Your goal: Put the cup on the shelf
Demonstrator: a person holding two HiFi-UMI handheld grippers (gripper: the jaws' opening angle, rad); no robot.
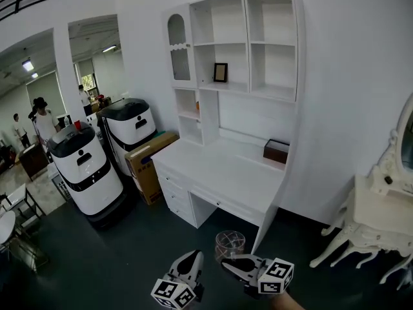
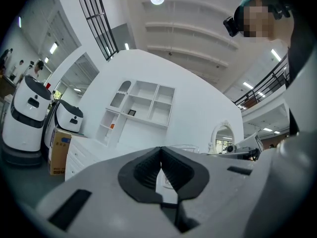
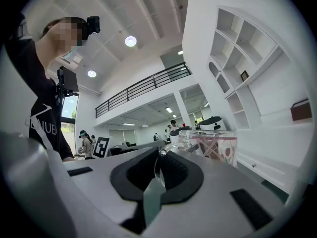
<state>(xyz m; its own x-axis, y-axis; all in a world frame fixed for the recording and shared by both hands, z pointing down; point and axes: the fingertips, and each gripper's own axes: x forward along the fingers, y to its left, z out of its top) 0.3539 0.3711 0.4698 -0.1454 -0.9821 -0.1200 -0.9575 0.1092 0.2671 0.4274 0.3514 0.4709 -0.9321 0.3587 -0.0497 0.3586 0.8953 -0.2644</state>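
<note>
A clear glass cup with a pink pattern hangs low over the dark floor, in front of the white desk. My right gripper is shut on its handle. In the right gripper view the thin glass handle sits between the dark pads, and the cup body stands just beyond the tips. My left gripper is beside it on the left, shut and holding nothing; its pads meet. The white shelf unit rises above the desk, its compartments mostly bare.
A small picture frame stands in one shelf compartment and a brown box sits on the desk. Left of the desk are a cardboard box and two white-and-black robots. A white ornate dresser stands at the right.
</note>
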